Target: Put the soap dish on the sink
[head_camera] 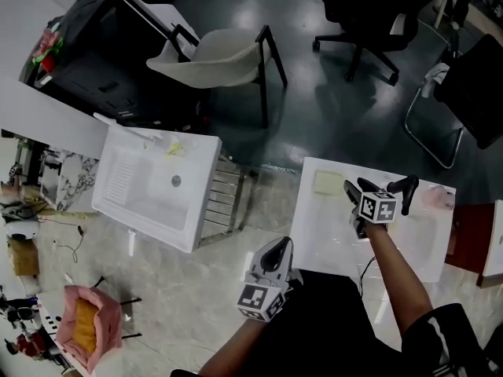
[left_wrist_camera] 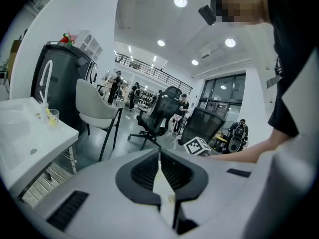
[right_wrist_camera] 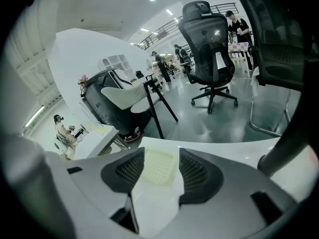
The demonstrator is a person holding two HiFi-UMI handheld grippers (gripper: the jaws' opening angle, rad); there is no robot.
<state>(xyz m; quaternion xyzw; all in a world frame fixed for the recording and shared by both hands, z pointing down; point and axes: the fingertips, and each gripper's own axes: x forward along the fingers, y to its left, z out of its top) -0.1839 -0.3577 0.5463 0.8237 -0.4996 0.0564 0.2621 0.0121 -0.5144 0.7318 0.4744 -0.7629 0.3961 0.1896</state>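
Spotting the soap dish (head_camera: 327, 182) flat on the deck of the white sink (head_camera: 314, 238), close to one corner. Framed ahead by the right gripper (right_wrist_camera: 162, 156), spread wide, gripping nothing, not yet touching.

Likely to skid across that glossy deck if nudged by one jaw before the other, and from so near the corner could slip off to the floor. Might also bow or spring free if pinched hard across its thin rim.

Looks like soft plastic or silicone: pale yellow-green, square with rounded corners, shallow, gridded with small bumps. Resting on smooth, hard, slick white, with a black tap (head_camera: 407, 192) near.

Left gripper (left_wrist_camera: 159, 158) pressed together, empty, held low and well apart.
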